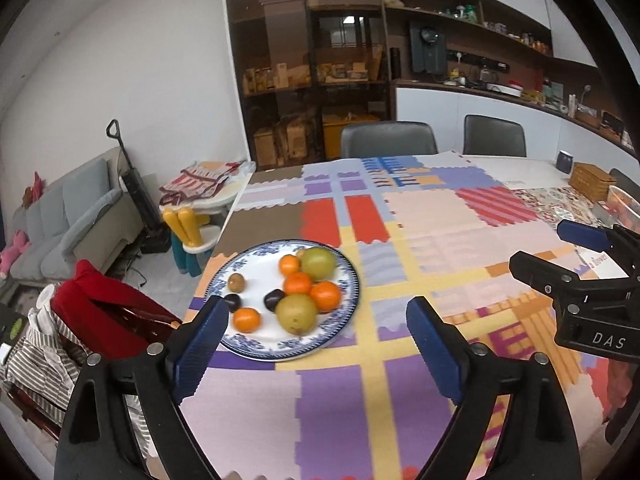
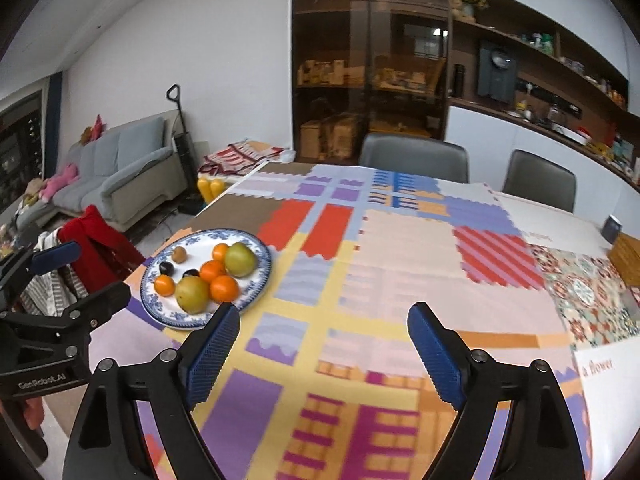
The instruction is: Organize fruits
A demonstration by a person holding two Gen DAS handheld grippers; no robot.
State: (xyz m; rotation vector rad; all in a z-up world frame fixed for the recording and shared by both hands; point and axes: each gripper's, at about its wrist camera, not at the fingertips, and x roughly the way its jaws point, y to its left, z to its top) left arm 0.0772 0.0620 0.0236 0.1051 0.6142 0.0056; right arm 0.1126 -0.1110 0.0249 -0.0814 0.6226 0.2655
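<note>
Patchwork cloth (image 2: 400, 264) covers the dining table, and at left-centre of both views a blue-rimmed plate (image 1: 348, 276) holds all the fruit (image 1: 298, 284) — oranges, two green pears, what look like dark plums, though blur makes that uncertain. Left gripper (image 1: 316, 344) and right gripper (image 2: 324, 356) both gape, released and carrying nothing. Gathered fruit fits either a finished sorting or one pending — no particular move follows.

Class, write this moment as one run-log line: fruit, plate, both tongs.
fruit: all piled on blue-rimmed plate | plate: on patterned tablecloth | left tongs: open, empty, above table | right tongs: open, empty
</note>
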